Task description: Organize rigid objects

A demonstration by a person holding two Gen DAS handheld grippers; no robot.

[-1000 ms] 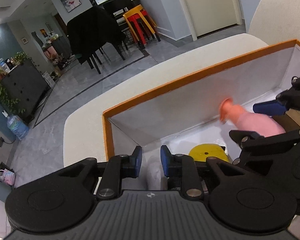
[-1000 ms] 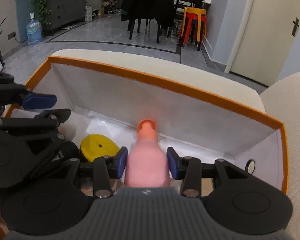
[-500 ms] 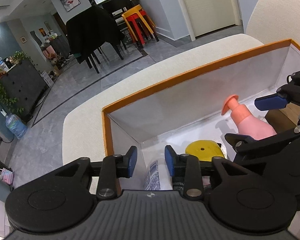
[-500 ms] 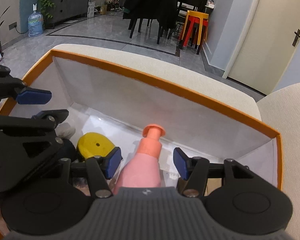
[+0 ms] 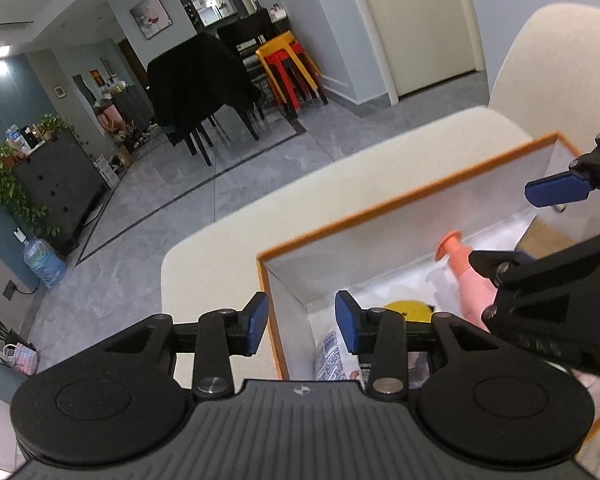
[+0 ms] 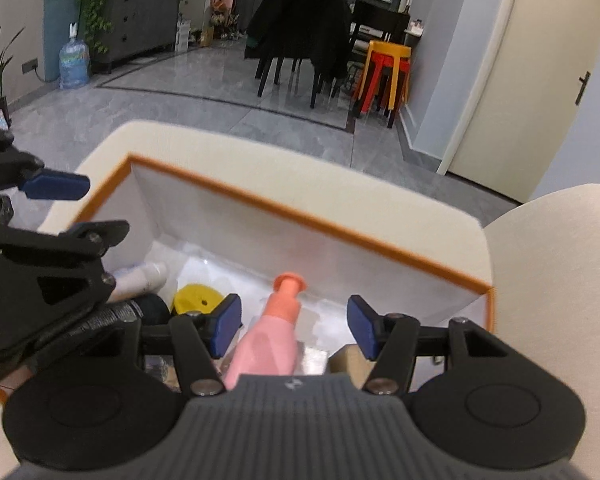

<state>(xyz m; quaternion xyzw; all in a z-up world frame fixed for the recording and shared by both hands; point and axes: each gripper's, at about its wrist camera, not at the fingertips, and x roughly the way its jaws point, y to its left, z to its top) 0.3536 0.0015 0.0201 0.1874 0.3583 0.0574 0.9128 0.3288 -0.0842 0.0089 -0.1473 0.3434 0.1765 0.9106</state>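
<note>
An orange-rimmed box [image 6: 340, 224] with white walls sits on a cream sofa. Inside lie a pink pump bottle [image 6: 268, 344], a yellow round object [image 6: 196, 300], a white tube [image 6: 140, 280], a black object [image 6: 148, 312] and a tan block [image 6: 348, 360]. My right gripper [image 6: 294, 326] is open above the pink bottle, not touching it. My left gripper [image 5: 302, 322] is open and empty above the box's left corner [image 5: 266, 258]; a white labelled bottle [image 5: 332, 356] lies below it. The pink bottle [image 5: 466, 280] and the yellow object [image 5: 408, 310] also show there.
The cream sofa [image 5: 220, 252] surrounds the box, with a cushion at the right [image 6: 560, 280]. Beyond it are grey tiled floor, a black-draped chair [image 6: 300, 28], red and yellow stools [image 6: 384, 68], a dark cabinet [image 6: 140, 12] and a water jug [image 6: 74, 64].
My right gripper let go of the pink bottle, which now lies in the box, and opened wide. Both grippers rose away from the box. The left gripper also opened wider.
</note>
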